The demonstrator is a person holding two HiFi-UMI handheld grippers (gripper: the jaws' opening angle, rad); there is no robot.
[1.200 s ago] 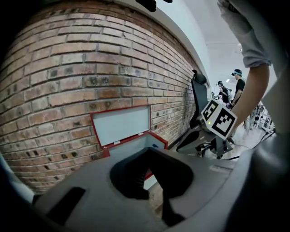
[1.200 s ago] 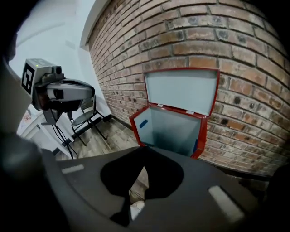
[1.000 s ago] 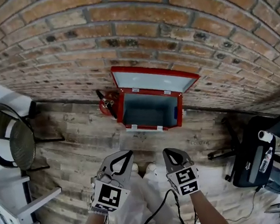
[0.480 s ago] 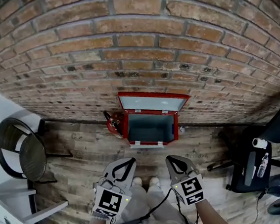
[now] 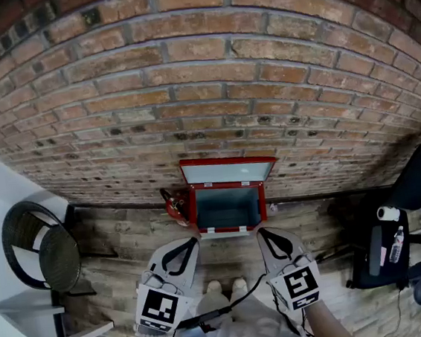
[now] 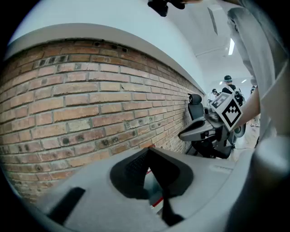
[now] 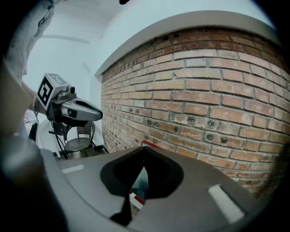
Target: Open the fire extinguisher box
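Left tongs (image 5: 193, 242) and right tongs (image 5: 263, 232) are both pressed together, empty, side by side over the wooden plank floor (image 5: 128, 236), well apart from the red metal fire extinguisher box (image 5: 228, 208) standing lid-up against the brick wall (image 5: 201, 75), farther off than a second ago.

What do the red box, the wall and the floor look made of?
Box: likely painted sheet metal, glossy red outside and pale inside the raised lid, with thin straight edges. Wall: rough brick with mortar joints. Floor: matte wood-look planks; real wood or laminate unclear.
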